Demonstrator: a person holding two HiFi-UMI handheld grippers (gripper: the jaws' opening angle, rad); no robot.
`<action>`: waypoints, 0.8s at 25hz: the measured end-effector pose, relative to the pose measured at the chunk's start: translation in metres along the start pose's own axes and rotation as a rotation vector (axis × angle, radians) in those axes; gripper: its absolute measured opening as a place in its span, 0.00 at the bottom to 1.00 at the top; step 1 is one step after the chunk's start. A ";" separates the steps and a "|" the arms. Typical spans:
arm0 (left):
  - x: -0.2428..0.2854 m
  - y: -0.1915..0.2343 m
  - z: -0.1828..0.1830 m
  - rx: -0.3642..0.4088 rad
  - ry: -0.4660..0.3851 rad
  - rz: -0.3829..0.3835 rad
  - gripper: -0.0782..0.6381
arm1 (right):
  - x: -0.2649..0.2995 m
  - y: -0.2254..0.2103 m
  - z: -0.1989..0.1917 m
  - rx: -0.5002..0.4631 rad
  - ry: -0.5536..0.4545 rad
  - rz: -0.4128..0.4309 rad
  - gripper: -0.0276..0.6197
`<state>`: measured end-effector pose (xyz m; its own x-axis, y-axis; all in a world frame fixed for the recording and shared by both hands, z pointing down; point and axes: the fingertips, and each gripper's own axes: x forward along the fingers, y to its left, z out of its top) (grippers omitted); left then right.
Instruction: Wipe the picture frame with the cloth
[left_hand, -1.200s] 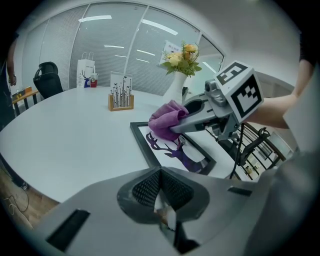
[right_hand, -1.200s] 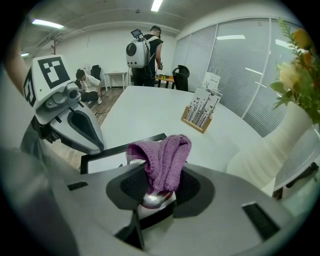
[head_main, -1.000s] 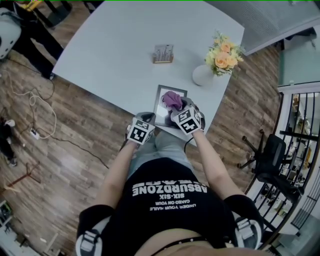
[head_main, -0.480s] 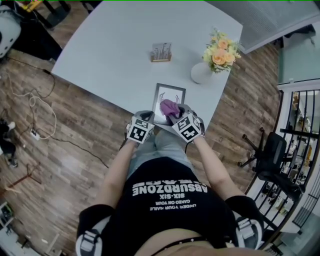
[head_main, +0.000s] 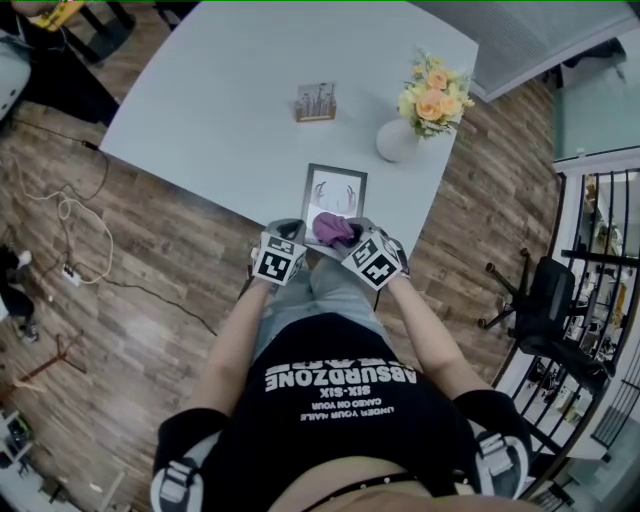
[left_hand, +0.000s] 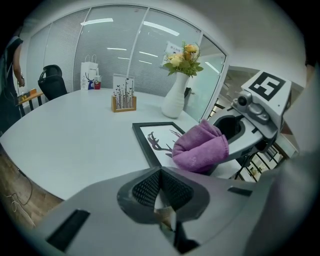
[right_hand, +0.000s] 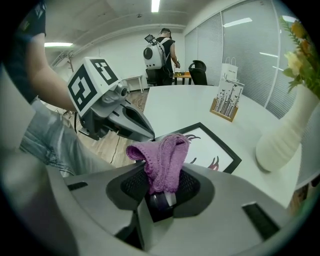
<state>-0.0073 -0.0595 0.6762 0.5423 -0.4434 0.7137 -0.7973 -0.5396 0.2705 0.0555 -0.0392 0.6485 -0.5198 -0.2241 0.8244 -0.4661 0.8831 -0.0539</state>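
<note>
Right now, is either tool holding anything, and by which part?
The right tool pinches the purple cloth by one bunched end; the rest sticks out forward. The left tool is shut on nothing.

In the head view the near end of the picture frame (head_main: 336, 192) is covered by the purple cloth (head_main: 333, 229). In the right gripper view the vase (right_hand: 280, 140) and its flowers (right_hand: 300, 37) (only a few blooms) are cut off by the right edge, and the card stand's (right_hand: 226, 102) print cannot be read.
</note>
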 end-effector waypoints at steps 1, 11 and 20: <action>0.000 0.000 0.000 0.001 -0.001 0.002 0.13 | 0.000 0.002 0.000 -0.001 0.002 0.008 0.24; 0.001 0.000 0.000 -0.002 -0.007 0.011 0.13 | 0.000 0.009 -0.001 -0.099 0.033 0.013 0.24; -0.001 0.001 0.000 0.013 -0.012 0.024 0.13 | -0.010 0.002 -0.012 -0.080 0.055 0.010 0.24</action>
<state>-0.0083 -0.0596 0.6761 0.5263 -0.4645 0.7122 -0.8064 -0.5383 0.2448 0.0679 -0.0304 0.6469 -0.4836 -0.1938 0.8536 -0.4007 0.9160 -0.0191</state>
